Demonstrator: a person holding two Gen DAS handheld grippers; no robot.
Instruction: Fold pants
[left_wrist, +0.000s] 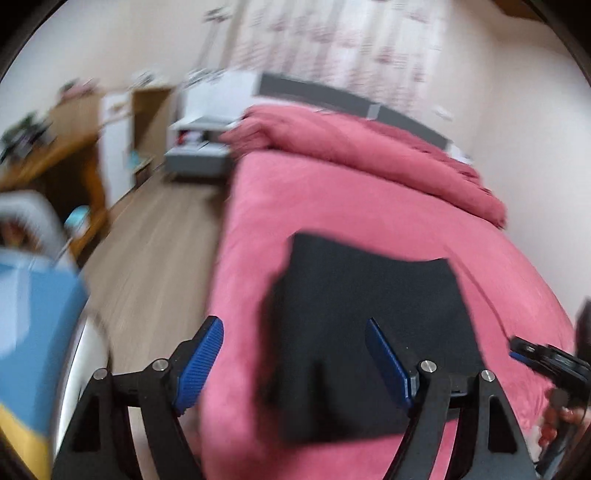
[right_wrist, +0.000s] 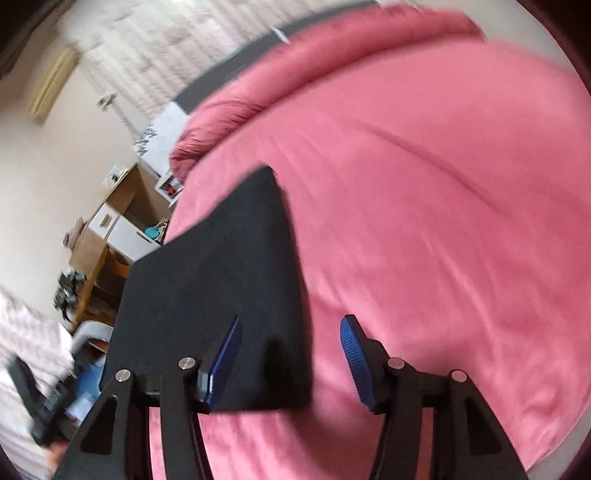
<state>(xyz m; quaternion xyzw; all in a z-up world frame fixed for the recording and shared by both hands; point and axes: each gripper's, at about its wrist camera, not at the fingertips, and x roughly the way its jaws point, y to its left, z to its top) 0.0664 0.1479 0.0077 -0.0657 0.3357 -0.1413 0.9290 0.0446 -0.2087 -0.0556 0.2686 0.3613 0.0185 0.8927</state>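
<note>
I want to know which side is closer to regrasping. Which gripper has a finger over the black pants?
Both: the left gripper has its right finger over the folded black pants; the right gripper its left finger. Both are open, holding nothing.

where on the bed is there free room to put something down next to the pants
Bare pink sheet lies wide open between the folded black pants and the bunched duvet. The pants' other side sits near the mattress edge. Both grippers, left and right, are open.

Left claw (left_wrist: 295, 354): black angular linkage arms showing silver round pivot screws, each finger wearing a ribbed blue pad (left_wrist: 201, 363). Right claw (right_wrist: 291, 354): matching black arms, silver screws and ribbed blue pads (right_wrist: 354, 360), both views blurring the finer detail.
</note>
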